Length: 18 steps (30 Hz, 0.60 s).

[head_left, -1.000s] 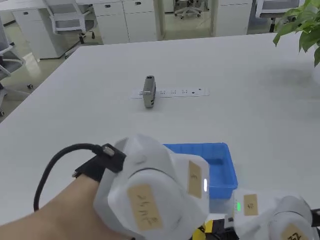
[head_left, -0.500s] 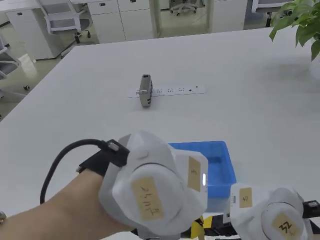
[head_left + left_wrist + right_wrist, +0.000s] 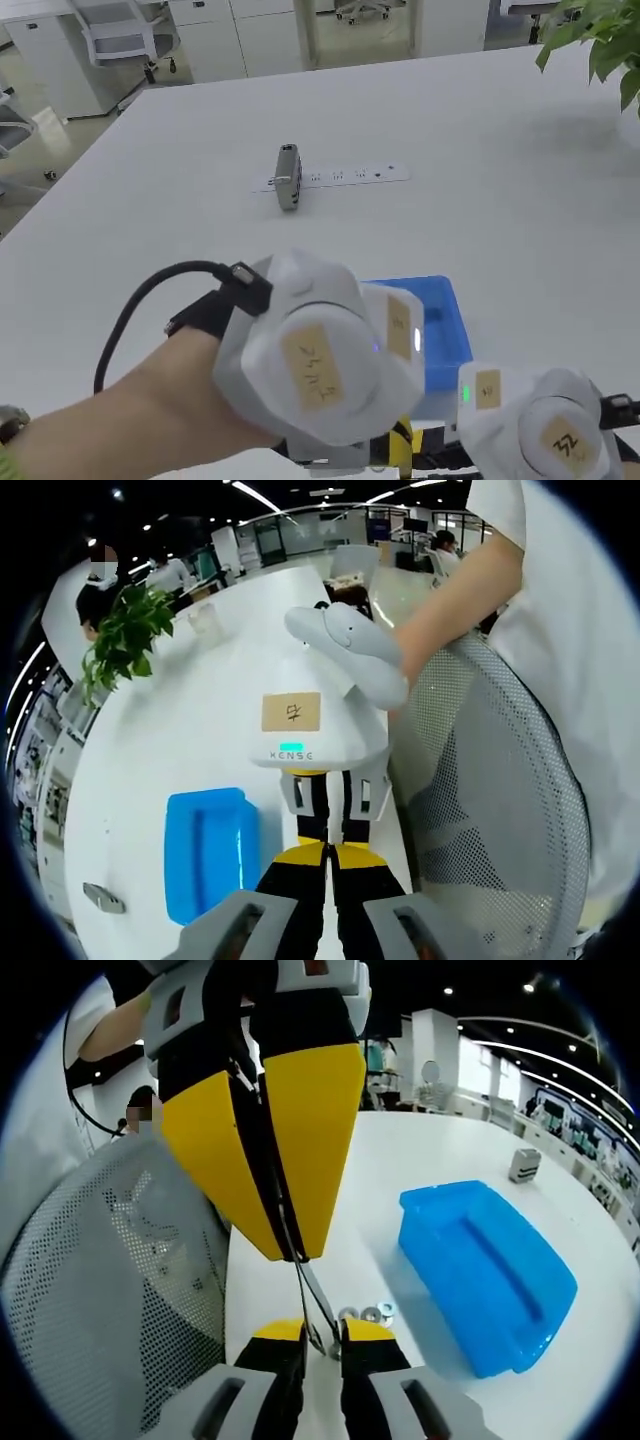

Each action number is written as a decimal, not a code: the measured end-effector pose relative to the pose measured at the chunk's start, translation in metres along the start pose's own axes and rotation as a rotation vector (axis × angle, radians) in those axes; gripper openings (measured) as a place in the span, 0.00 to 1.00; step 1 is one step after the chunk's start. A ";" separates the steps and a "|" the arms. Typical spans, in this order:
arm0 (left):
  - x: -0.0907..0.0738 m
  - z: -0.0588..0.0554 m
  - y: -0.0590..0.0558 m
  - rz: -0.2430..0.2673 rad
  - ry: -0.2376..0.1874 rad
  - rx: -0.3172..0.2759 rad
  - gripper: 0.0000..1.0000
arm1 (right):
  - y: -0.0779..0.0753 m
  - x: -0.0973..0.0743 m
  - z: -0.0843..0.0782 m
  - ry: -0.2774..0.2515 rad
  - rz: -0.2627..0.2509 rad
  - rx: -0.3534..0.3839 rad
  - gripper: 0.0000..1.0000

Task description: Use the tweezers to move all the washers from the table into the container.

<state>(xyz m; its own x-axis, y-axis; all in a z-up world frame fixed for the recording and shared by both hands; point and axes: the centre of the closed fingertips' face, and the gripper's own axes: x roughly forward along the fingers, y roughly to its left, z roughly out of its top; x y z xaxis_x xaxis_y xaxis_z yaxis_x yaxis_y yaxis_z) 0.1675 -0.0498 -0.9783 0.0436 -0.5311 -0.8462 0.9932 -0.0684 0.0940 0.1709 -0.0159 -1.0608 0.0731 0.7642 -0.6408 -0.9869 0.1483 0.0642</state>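
Thin metal tweezers (image 3: 310,1300) run between the two grippers at the near table edge. My left gripper (image 3: 297,1255) comes in from above with its yellow jaws shut on the tweezers' upper part. The tweezers' tip sits between the close-set jaws of my right gripper (image 3: 322,1345). Small silver washers (image 3: 366,1313) lie on the white table just beyond that tip. The blue container (image 3: 430,1260) stands to their right, empty as far as I see. In the left gripper view, my left gripper (image 3: 330,855) meets the right gripper (image 3: 326,815) head-on, with the container (image 3: 180,860) to the left.
A white power strip (image 3: 340,177) with a grey adapter (image 3: 288,176) lies mid-table. A green plant (image 3: 600,40) stands at the far right. A grey mesh chair (image 3: 120,1260) is close behind the table's near edge. Office chairs and cabinets stand beyond the table.
The head camera has tilted, shifting the whole picture. Both grippers stay together at the near edge, the left one a little higher and more to the right in view.
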 end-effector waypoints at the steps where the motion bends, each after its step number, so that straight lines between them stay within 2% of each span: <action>1: 0.000 0.000 0.000 -0.001 -0.003 -0.007 0.00 | 0.001 -0.001 0.003 -0.009 0.002 0.004 0.10; 4: 0.001 0.000 0.000 -0.017 -0.014 -0.034 0.00 | 0.004 -0.009 0.019 -0.068 0.020 0.030 0.12; 11: 0.003 0.000 -0.002 -0.018 -0.009 -0.037 0.00 | 0.004 -0.010 0.018 -0.078 0.021 0.057 0.09; 16: 0.006 0.001 0.000 -0.010 -0.041 -0.081 0.00 | 0.002 -0.010 0.019 -0.074 0.020 0.054 0.07; 18: 0.006 0.000 0.002 -0.001 -0.067 -0.107 0.00 | 0.001 -0.010 0.019 -0.073 0.017 0.051 0.06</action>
<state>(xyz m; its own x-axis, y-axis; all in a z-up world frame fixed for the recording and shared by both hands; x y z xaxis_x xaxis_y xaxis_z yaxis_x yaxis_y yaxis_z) 0.1692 -0.0535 -0.9832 0.0385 -0.5863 -0.8092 0.9992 0.0192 0.0337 0.1718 -0.0117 -1.0401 0.0682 0.8104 -0.5819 -0.9796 0.1649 0.1149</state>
